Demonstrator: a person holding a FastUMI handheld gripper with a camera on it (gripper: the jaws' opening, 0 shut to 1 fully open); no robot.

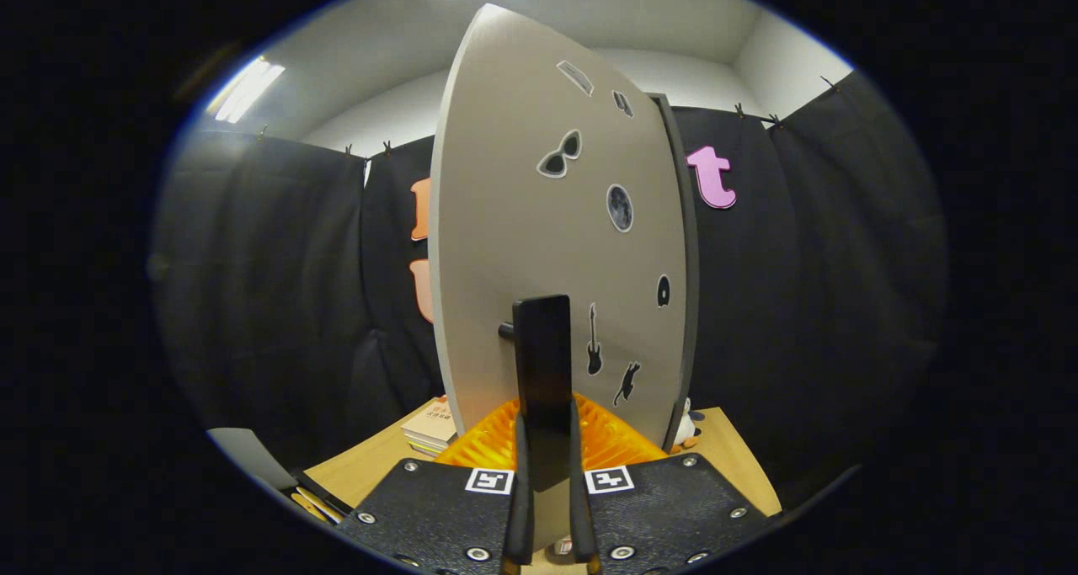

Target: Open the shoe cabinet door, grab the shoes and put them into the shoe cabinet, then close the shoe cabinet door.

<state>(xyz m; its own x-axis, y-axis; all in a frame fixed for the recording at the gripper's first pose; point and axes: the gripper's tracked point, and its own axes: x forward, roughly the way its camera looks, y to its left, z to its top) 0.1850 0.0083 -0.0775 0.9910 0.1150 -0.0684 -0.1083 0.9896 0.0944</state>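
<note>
**Tool clamped on the cabinet door handle**

The shoe cabinet door (539,247) stands swung out edge-on, a tall grey panel dotted with small stickers: sunglasses, a guitar, a cat. Behind the door hangs the booth's black cloth wall (269,306). Under the door runs the wooden desk (733,457), and on it, left of the door's foot, sits a short stack of books (431,430). On the door's face the dark upright handle (543,373) is pinched from both sides by the tool (547,508), its fingers drawn in tight against the bar.
</note>
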